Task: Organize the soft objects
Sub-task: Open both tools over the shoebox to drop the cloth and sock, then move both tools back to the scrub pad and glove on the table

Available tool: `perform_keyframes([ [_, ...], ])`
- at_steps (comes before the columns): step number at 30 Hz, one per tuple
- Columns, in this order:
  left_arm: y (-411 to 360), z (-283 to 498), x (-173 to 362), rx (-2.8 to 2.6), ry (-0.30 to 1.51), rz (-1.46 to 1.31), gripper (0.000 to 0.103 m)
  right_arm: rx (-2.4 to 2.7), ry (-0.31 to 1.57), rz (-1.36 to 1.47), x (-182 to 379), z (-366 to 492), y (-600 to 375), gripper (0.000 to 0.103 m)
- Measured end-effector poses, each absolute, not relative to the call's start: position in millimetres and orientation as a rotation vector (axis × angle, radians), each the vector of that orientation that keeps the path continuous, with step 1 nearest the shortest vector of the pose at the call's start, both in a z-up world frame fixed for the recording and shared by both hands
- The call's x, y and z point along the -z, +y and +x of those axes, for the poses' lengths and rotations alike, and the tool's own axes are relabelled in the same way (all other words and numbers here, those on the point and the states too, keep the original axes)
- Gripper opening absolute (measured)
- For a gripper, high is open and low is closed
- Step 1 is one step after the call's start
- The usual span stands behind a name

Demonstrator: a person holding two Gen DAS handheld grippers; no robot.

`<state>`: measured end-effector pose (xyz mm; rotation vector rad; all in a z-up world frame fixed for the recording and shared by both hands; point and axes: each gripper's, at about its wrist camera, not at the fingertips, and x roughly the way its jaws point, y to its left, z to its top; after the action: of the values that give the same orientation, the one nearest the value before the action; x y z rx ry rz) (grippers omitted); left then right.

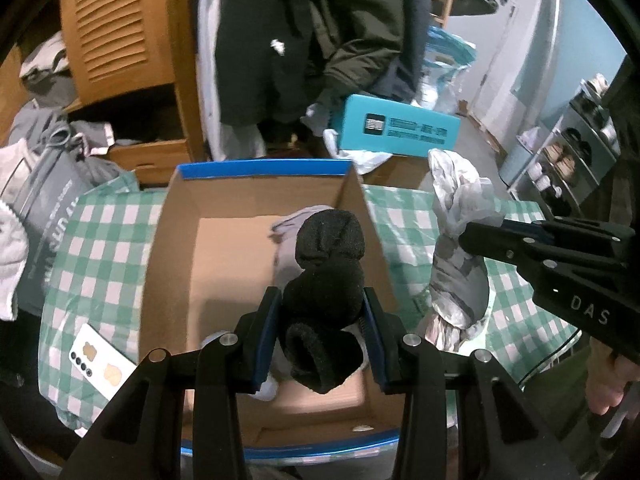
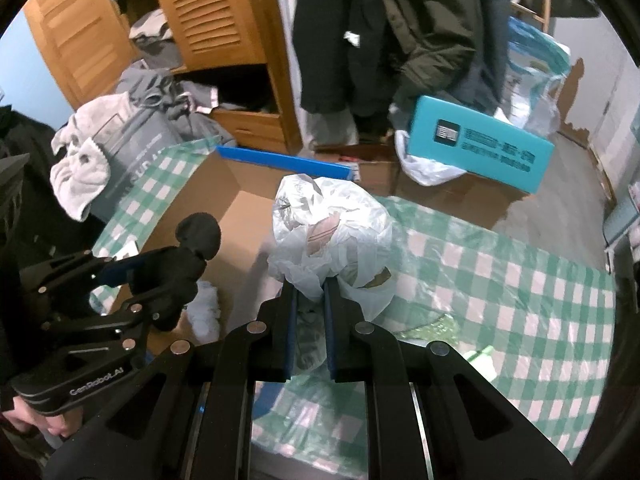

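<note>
My left gripper (image 1: 322,312) is shut on a rolled black sock (image 1: 326,280) and holds it over an open cardboard box (image 1: 176,248) with a blue rim. A pale grey cloth (image 1: 286,240) lies in the box beneath the sock. To the right, my right gripper (image 2: 311,286) is shut on a crumpled white plastic bag (image 2: 332,228), held just above the green checked cloth (image 2: 500,280). In the left wrist view that bag (image 1: 456,216) hangs beside the box's right wall. The right wrist view shows the left gripper with the sock (image 2: 198,234) at the left.
A teal box (image 1: 396,130) rests behind the cardboard box, near a person in dark clothes (image 1: 312,40). A wooden louvred wardrobe (image 1: 120,28) with spilled grey clothes stands at the left. A white card (image 1: 102,360) lies on the checked cloth. Shoe shelves (image 1: 568,152) stand at the right.
</note>
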<state>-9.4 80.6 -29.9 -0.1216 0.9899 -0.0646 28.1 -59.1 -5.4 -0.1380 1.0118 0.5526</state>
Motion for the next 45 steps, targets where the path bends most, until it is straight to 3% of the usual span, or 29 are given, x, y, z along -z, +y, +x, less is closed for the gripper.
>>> perform_keyframes([
  [18, 125.0, -6.0, 58.2, -0.029, 1.059, -0.161, 0.041, -0.626, 1.109, -0.222, 34.4, 30.1, 7.6, 0.011],
  [28, 130.2, -5.4, 58.8, -0.053, 1.062, -0.172, 0.046, -0.578, 1.166, -0.178, 46.8, 39.5, 3.0, 0.047],
  [33, 128.1, -4.8, 58.9, -0.049, 1.066, -0.162, 0.047, -0.546, 1.156, -0.158, 44.0, 42.4, -5.6, 0.055],
  [37, 121.2, -3.4, 58.0, -0.04, 1.066, -0.15, 0.056, -0.525, 1.132, -0.163, 41.1, 41.2, -10.9, 0.063],
  [45, 103.0, 0.8, 57.6, -0.017, 1.078, -0.119, 0.058, -0.473, 1.114, -0.184, 41.5, 41.2, -29.7, 0.067],
])
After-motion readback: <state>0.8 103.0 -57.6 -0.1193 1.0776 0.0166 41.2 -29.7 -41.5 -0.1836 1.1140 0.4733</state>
